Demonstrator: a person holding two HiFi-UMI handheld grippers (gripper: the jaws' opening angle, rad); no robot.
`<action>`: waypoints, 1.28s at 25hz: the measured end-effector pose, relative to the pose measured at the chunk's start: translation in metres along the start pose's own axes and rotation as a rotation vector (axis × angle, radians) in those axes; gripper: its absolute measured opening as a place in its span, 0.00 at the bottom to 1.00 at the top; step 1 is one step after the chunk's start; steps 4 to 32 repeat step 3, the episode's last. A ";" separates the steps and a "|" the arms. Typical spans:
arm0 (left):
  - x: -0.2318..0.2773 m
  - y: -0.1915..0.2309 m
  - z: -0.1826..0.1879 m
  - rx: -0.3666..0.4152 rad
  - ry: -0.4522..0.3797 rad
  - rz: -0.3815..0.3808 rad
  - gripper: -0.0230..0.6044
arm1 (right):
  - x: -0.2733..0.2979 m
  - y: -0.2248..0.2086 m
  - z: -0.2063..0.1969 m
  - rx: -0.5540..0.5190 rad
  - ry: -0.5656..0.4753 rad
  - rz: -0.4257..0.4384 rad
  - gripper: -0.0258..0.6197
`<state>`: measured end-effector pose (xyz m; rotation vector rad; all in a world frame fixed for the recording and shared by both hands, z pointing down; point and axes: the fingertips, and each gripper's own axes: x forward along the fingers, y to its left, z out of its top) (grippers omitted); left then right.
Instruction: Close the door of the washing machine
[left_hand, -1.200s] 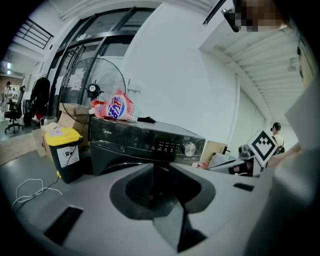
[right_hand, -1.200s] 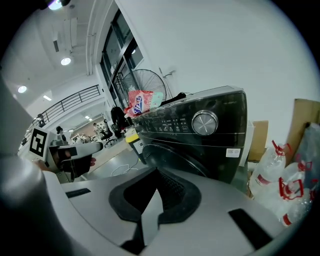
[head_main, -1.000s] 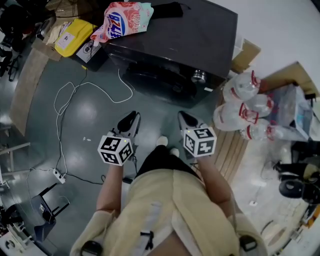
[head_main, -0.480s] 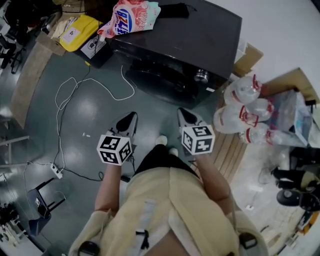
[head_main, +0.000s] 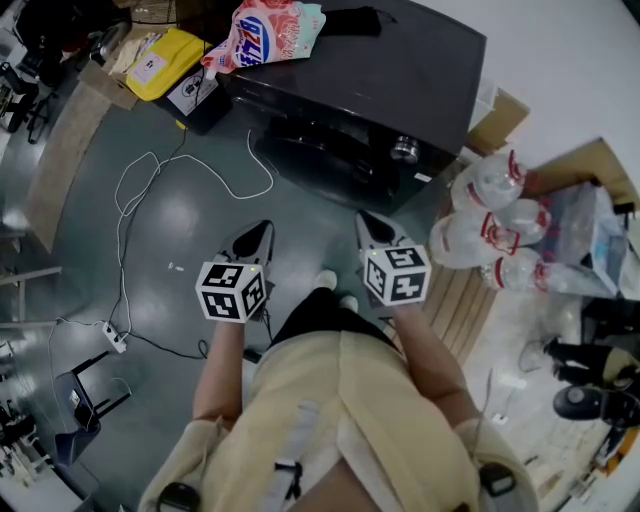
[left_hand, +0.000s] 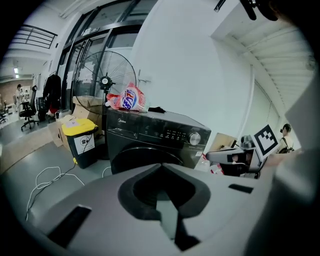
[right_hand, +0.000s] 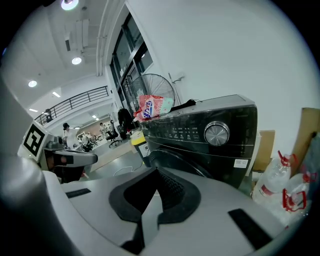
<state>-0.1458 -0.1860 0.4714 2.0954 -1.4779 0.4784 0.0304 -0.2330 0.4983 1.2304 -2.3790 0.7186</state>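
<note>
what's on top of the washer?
On the washing machine top: a pink-and-white pouch at its left edge and a dark, flat item beside it. Whatever lies under the pouch is covered.

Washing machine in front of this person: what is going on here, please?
A person stands facing a black front-load washing machine, holding the left gripper and the right gripper low in front of it. Both grippers have their jaws together and hold nothing, and neither touches the machine. The round door looks shut against the front. A pink detergent bag lies on top.
</note>
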 end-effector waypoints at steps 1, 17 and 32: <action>0.000 -0.001 -0.001 -0.003 0.008 0.002 0.05 | -0.001 -0.001 -0.001 0.000 -0.001 0.001 0.05; -0.001 -0.003 -0.004 -0.012 0.024 0.004 0.04 | -0.002 -0.002 -0.003 -0.001 -0.003 0.004 0.05; -0.001 -0.003 -0.004 -0.012 0.024 0.004 0.04 | -0.002 -0.002 -0.003 -0.001 -0.003 0.004 0.05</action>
